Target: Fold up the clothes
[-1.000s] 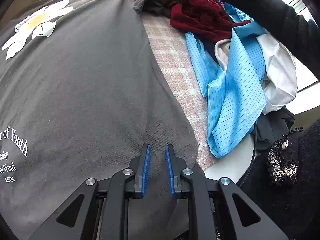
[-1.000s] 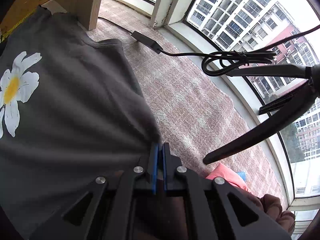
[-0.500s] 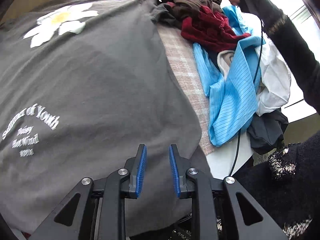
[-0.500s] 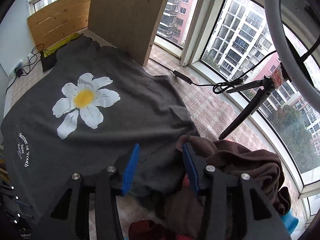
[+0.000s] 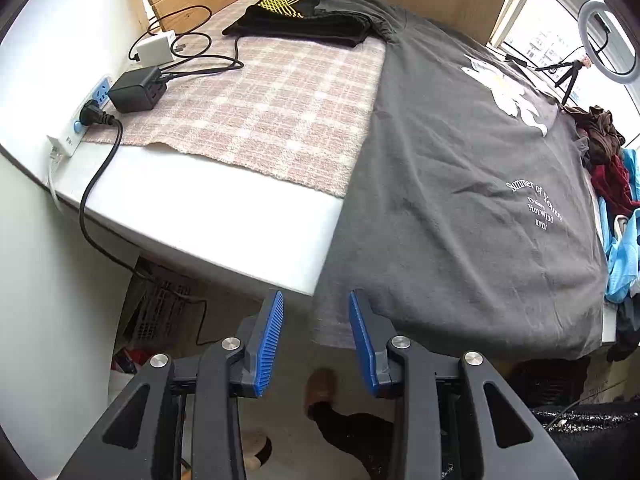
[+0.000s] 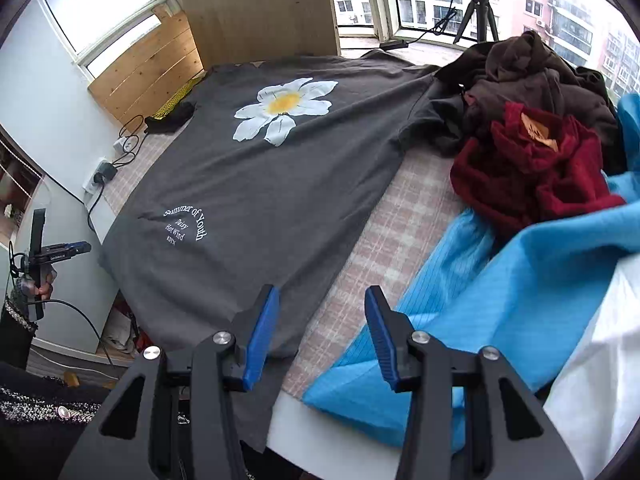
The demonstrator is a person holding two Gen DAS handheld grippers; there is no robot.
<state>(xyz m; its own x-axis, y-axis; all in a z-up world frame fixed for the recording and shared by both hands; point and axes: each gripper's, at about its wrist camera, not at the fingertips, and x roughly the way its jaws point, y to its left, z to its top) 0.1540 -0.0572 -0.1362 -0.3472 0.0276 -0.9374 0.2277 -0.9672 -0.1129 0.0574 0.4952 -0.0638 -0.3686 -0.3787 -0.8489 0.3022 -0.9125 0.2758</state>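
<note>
A dark grey T-shirt (image 5: pixel 472 208) with a white daisy print (image 6: pixel 284 110) lies spread flat on the table, its hem hanging over the near edge. My left gripper (image 5: pixel 315 300) hovers off the table's edge by the hem's left corner. Its jaws are opening and the pads press on nothing. My right gripper (image 6: pixel 321 292) stands open above the hem's right corner and the plaid cloth (image 6: pixel 384 232), holding nothing. In the right wrist view the left gripper (image 6: pixel 60 254) shows at far left, in a hand.
A pile of brown (image 6: pixel 524 68), red (image 6: pixel 528 160), blue (image 6: pixel 520 280) and white clothes lies to the right. A folded black garment (image 5: pixel 304 20) sits at the far end. A power strip (image 5: pixel 88 108), chargers and cables line the left. A ring-light tripod (image 6: pixel 478 12) stands by the window.
The left gripper swung from the shirt's right side to its left hem corner, jaws widening. The right gripper let go of the shirt's far edge, opened, and drew back to the near hem.
</note>
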